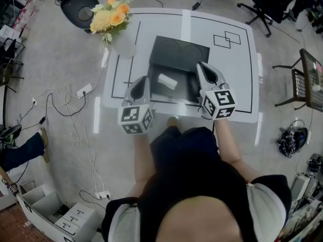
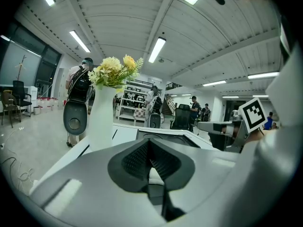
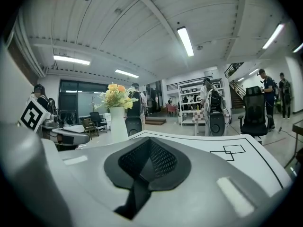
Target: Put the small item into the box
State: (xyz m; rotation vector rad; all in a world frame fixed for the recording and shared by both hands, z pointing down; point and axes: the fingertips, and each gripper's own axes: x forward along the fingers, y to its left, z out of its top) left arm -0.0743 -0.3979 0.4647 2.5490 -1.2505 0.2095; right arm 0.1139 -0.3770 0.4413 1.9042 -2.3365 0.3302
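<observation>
An open black box [image 1: 174, 59] sits in the middle of the white table [image 1: 237, 84], its lid tilted up at the far side. A small white item [image 1: 167, 80] lies inside the box's base. My left gripper [image 1: 143, 80] hovers at the box's near left corner with its jaws together and nothing between them. In the left gripper view [image 2: 149, 141] a bit of white shows below the meeting pads. My right gripper [image 1: 203, 67] hangs over the box's right edge, shut and empty, and in the right gripper view [image 3: 149, 141] its pads meet.
A white vase of yellow and orange flowers [image 1: 112, 18] stands at the table's far left corner. Overlapping black rectangles [image 1: 227, 38] are drawn at the far right. Cables [image 1: 65, 105] trail over the floor on the left. Chairs [image 1: 303, 82] stand around the table.
</observation>
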